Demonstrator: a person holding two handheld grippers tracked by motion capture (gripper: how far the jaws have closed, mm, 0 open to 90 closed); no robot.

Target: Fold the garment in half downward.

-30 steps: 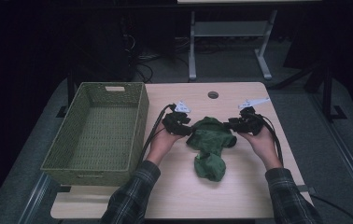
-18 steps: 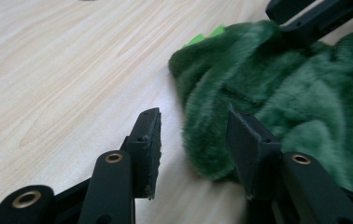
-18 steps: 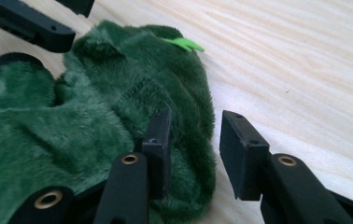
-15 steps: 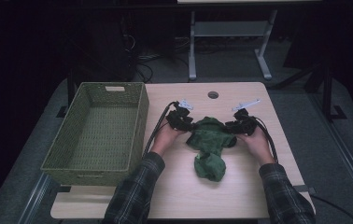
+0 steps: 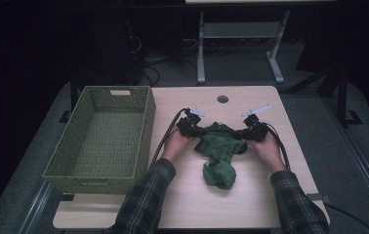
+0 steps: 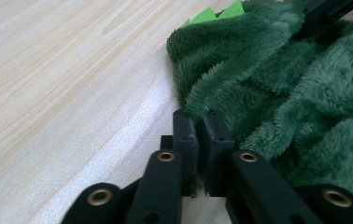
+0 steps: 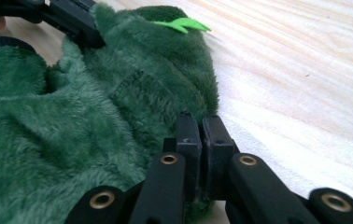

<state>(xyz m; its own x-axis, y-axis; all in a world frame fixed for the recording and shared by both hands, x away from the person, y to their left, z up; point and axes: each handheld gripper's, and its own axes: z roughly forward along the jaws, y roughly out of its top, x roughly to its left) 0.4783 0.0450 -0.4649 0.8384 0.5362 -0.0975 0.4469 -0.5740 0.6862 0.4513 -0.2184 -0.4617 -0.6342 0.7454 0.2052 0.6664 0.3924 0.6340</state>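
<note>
Pinched plush edges (image 6: 198,105) between tongs

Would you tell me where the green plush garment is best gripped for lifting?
Probably by its two upper edges, as now: the left tool and right tool pinch the green plush garment from opposite sides. It is limp, so one central pinch would let it bunch.
</note>
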